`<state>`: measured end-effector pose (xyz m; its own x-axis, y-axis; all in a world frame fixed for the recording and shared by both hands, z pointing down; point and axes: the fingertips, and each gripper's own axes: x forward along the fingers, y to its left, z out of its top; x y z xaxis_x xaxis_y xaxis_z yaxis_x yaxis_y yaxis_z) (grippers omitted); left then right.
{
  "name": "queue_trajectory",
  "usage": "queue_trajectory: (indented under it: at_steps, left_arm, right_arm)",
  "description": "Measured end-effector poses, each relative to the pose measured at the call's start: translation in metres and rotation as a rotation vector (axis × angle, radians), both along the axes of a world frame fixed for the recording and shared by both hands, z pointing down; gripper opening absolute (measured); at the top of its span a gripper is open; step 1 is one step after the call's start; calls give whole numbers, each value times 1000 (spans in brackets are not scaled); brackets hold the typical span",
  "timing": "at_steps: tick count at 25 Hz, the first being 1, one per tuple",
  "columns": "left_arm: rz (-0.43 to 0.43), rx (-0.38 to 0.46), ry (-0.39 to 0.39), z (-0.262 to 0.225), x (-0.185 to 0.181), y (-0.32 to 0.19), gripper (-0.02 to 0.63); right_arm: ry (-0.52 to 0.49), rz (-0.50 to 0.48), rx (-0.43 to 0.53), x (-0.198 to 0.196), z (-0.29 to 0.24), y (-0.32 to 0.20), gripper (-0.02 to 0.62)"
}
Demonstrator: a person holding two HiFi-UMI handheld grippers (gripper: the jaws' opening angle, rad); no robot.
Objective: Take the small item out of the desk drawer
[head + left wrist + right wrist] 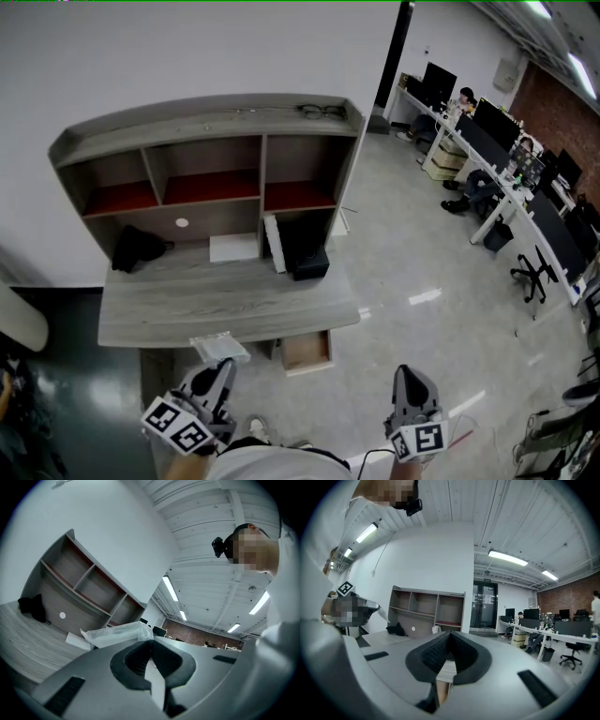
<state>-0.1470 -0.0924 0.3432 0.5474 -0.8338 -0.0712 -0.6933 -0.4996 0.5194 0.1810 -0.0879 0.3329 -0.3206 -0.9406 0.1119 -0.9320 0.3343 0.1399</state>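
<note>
Left gripper (221, 371) clamped shut on edge of thin clear bag (220, 347), so bag juts forward, held in front of desk (187, 314), left of open drawer (307, 352); seemingly out already. Right gripper (412, 382) closed, empty, kept clear

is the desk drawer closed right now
No, the drawer sticks out past the front edge of the desk, with its open inside showing in the head view.
</note>
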Motion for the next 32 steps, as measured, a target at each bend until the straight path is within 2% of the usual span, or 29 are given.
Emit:
queue_trajectory:
  at_steps: [9, 19, 32]
  left_arm:
    - [0, 23, -13, -4, 2, -9, 17]
    - [10, 41, 7, -8, 8, -18, 17]
    - [14, 32, 6, -3, 9, -12, 17]
  right_arm:
    - [-2, -8, 2, -2, 0, -11, 21]
    - [12, -25, 13, -9, -8, -17, 21]
    - [34, -35, 6, -13, -4, -9, 21]
